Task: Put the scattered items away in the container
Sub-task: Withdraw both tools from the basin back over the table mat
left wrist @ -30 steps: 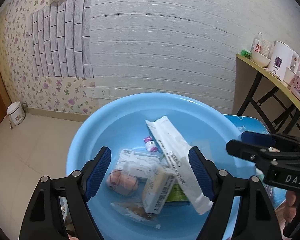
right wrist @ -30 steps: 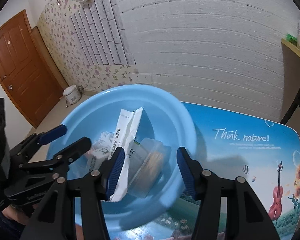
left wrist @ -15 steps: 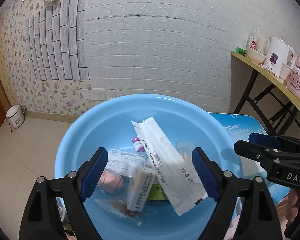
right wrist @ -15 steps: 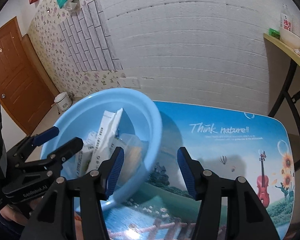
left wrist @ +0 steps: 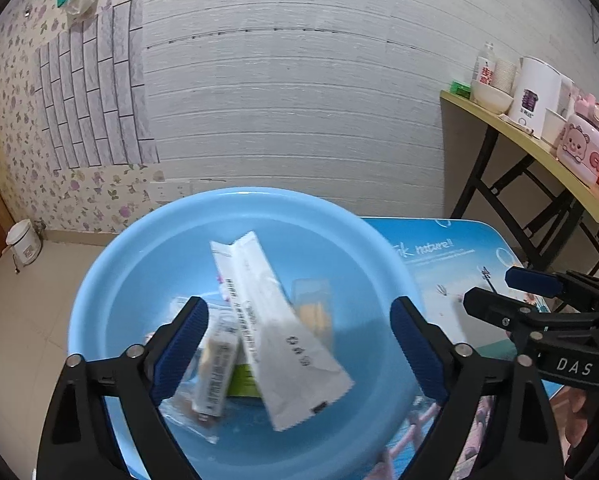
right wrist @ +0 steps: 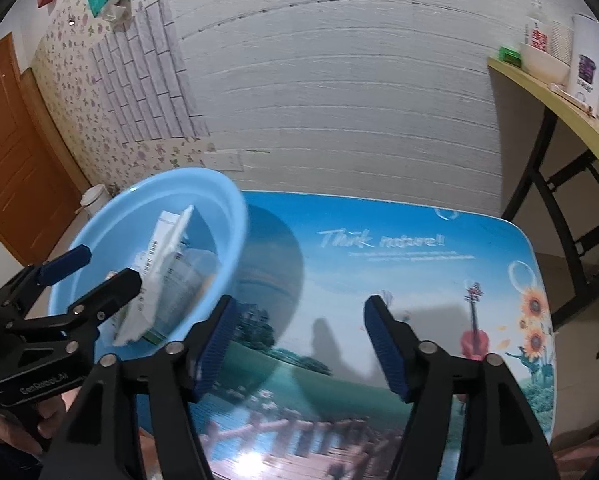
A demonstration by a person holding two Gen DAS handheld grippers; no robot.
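A light blue basin stands on the left part of the picture-printed table; it also shows in the right wrist view. Inside it lie a long white packet, a small white box, a clear box of yellowish sticks and other small packs. My left gripper is open and empty, just above the basin's near side. My right gripper is open and empty over the bare table, to the right of the basin. The basin's far-left contents are partly hidden.
A folding side table with a kettle, bowls and a pink appliance stands at the right against the white wall. A small white bin sits on the floor at left. A brown door is at far left.
Both grippers have drawn back and risen from the basin. My right gripper has swung right, from over the basin to over the bare table. Both stay open.
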